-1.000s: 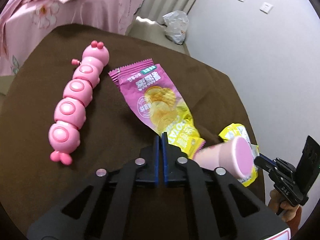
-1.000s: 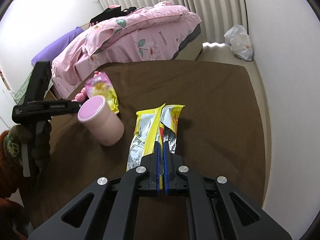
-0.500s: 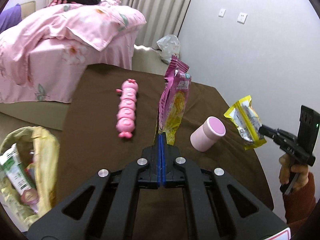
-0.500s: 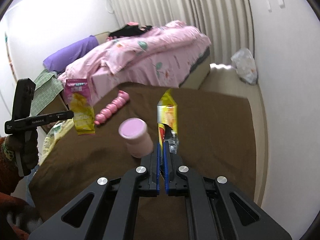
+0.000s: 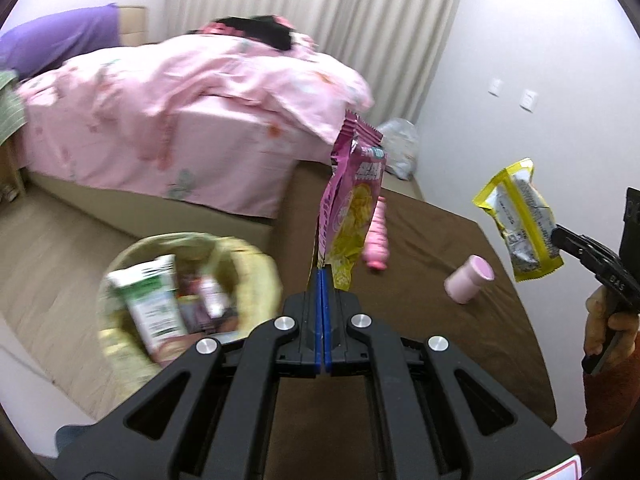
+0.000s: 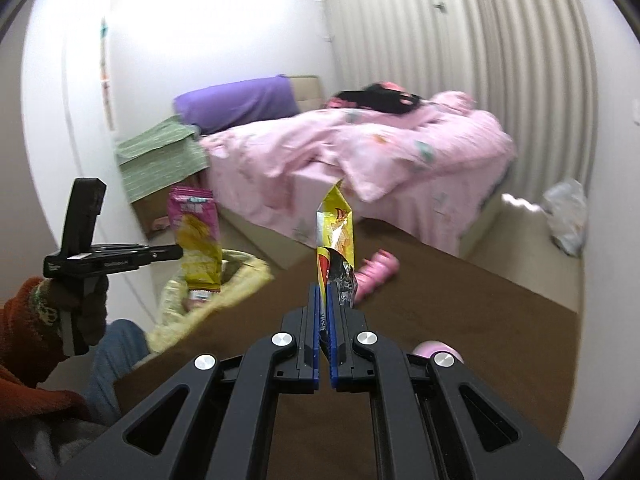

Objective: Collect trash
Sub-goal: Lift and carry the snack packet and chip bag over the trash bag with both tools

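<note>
My left gripper [image 5: 323, 276] is shut on the bottom edge of a pink and yellow chip bag [image 5: 352, 200], which stands upright in the air above the brown table [image 5: 420, 320]. My right gripper [image 6: 323, 292] is shut on a yellow snack wrapper [image 6: 336, 236], also lifted off the table. In the left wrist view the yellow wrapper [image 5: 520, 216] hangs at the right. In the right wrist view the chip bag [image 6: 198, 240] hangs over a trash basket [image 6: 240, 280] lined with a yellowish bag. The basket [image 5: 248, 276], left of the table, holds several discarded packages.
A pink caterpillar toy [image 5: 378, 240] and a pink cylindrical cup [image 5: 468, 280] remain on the table. A bed with pink bedding [image 5: 200, 112] stands behind. A white plastic bag [image 5: 398, 148] lies on the floor by the wall. A person's hands in orange sleeves [image 6: 24, 332] hold both grippers.
Both wrappers were lifted off the table and carried up and leftward. The trash basket has come into view beside the table, and the cup and toy now lie farther away.
</note>
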Tool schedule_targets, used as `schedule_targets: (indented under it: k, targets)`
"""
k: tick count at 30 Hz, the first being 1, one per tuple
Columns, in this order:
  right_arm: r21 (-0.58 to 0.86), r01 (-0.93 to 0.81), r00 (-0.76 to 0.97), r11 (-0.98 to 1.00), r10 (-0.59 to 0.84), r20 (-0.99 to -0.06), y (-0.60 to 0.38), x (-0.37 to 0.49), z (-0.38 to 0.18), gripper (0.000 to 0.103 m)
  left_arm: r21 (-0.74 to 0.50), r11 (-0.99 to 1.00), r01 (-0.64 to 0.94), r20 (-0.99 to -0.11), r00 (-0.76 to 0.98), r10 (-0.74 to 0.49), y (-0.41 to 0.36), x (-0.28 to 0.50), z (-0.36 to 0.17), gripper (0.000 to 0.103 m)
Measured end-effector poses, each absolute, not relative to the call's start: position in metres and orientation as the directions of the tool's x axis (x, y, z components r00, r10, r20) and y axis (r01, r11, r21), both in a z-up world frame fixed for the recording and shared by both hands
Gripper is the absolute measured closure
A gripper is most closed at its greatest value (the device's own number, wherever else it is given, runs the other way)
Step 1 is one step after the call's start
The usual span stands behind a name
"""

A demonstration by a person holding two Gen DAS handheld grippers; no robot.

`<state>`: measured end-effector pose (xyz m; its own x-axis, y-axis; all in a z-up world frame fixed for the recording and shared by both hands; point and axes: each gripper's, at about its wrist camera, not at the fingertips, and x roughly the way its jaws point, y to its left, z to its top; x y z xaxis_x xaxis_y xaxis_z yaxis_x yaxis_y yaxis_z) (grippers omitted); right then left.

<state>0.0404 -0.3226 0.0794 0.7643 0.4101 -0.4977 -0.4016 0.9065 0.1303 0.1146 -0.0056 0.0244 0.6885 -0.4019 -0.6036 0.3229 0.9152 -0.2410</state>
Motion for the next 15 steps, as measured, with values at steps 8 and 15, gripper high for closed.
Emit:
schedule_targets:
  k: [8, 15]
  targets:
    - [0.160, -0.543, 0.673, 0.824, 0.541, -0.505, -0.242, 0.078, 0.085, 0.097, -0.254, 0.957, 0.138, -0.631, 0.726, -0.272, 0.088, 0.113, 0.013, 0.103]
    - [0.222, -0.619, 0.561, 0.753, 0.622, -0.547, -0.174, 0.127, 0.065, 0.097, -0.246, 0.968, 0.057, -0.695, 0.685, -0.217, 0.121, 0.130, -0.022, 0.103]
